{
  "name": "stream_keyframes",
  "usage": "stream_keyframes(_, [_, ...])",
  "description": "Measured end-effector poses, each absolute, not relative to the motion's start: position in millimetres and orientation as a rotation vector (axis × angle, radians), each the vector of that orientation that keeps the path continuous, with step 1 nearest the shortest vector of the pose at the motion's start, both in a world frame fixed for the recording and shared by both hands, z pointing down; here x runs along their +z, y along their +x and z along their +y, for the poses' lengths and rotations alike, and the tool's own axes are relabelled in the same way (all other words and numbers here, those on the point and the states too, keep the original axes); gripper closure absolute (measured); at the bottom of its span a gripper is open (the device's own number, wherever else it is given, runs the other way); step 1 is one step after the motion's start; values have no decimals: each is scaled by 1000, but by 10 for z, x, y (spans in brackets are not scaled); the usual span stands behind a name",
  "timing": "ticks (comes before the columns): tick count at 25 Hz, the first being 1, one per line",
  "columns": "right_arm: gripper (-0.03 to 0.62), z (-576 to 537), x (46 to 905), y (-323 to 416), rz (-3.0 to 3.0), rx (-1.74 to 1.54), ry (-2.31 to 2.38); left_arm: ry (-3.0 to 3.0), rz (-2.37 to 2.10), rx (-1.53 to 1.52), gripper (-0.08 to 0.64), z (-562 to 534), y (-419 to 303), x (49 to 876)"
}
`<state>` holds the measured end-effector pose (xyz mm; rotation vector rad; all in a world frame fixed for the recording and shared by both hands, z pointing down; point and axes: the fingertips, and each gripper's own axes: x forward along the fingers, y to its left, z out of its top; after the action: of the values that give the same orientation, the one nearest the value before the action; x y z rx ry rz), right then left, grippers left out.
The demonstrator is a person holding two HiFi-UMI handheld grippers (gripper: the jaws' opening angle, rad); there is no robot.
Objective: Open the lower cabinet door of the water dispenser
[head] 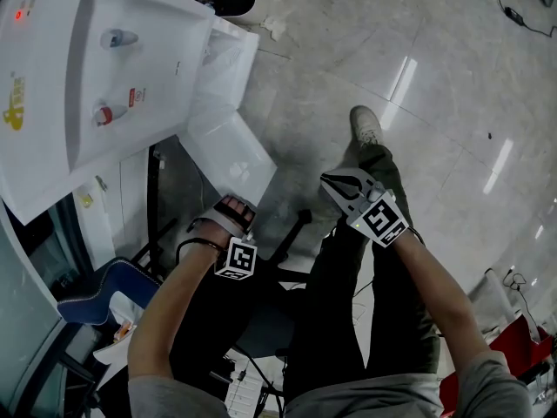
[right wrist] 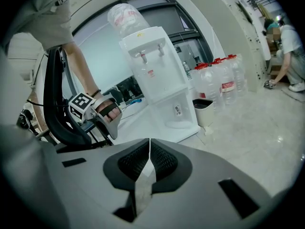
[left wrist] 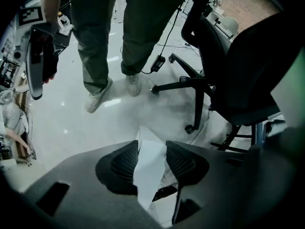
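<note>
The white water dispenser (head: pixel 104 68) stands at the upper left of the head view, and it shows upright in the right gripper view (right wrist: pixel 157 75). Its lower cabinet door (head: pixel 228 151) is swung out towards me. My left gripper (head: pixel 235 209) points down at the door's free corner. In the left gripper view (left wrist: pixel 151 166) it is shut on the door's white edge (left wrist: pixel 150 161), which fills the gap between the pads. My right gripper (head: pixel 335 185) hangs to the right, away from the dispenser, over the floor. Its jaws (right wrist: pixel 147 161) meet with nothing between them.
A black office chair (left wrist: pixel 228 80) stands close behind the left gripper. My legs and shoe (head: pixel 365 127) are on the grey tiled floor. Several water bottles (right wrist: pixel 221 80) and a small bin (right wrist: pixel 202 109) stand to the right of the dispenser. A person (right wrist: pixel 286 46) crouches far right.
</note>
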<state>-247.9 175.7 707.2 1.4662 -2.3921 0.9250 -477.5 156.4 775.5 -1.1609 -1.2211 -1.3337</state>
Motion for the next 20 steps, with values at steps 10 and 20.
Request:
stream_keyframes(10, [574, 1845, 7107, -2547, -2396, 938, 1440, -1026, -1303, -1340, 380, 1398, -5340, 7772])
stream_keyframes(20, [574, 1802, 7099, -2610, -2410, 948, 1442, -1045, -1303, -1337, 380, 1401, -5340, 7764])
